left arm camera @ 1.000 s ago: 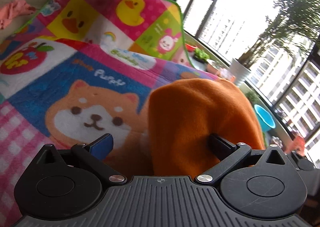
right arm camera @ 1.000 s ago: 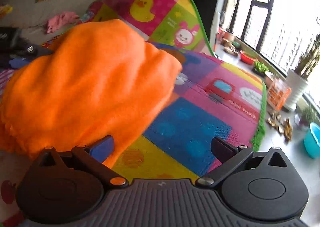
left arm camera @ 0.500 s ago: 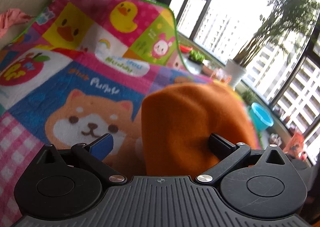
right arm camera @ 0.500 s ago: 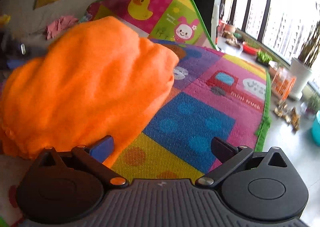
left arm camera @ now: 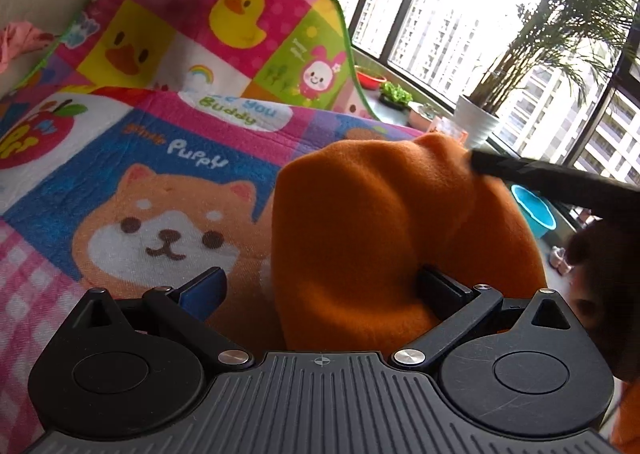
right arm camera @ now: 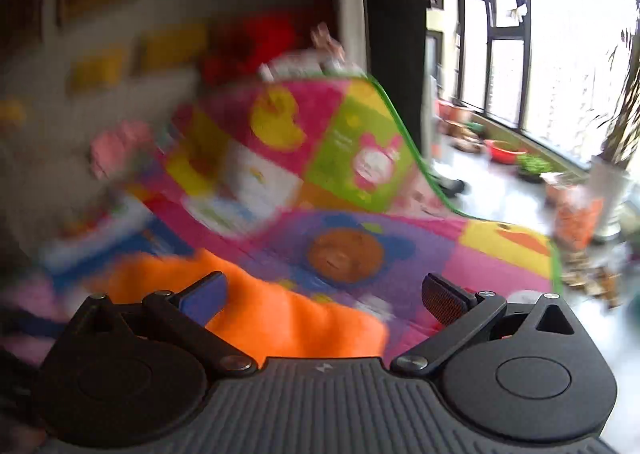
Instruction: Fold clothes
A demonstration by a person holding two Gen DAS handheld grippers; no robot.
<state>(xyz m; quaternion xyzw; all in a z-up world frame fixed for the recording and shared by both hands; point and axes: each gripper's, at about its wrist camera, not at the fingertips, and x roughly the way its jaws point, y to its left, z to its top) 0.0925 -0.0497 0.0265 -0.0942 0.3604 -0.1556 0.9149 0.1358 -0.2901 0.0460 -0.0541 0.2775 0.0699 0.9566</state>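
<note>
The orange garment (left arm camera: 384, 238) lies bunched on the play mat (left arm camera: 120, 158), between the spread fingers of the left hand-held gripper (left arm camera: 320, 286). The right hand-held gripper (right arm camera: 324, 290), also open, seems just above its edge; this view is blurred.

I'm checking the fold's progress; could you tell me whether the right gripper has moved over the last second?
Yes. The right gripper has swung up and away: the orange cloth now sits low, while the play mat and wall fill the blurred view.
</note>
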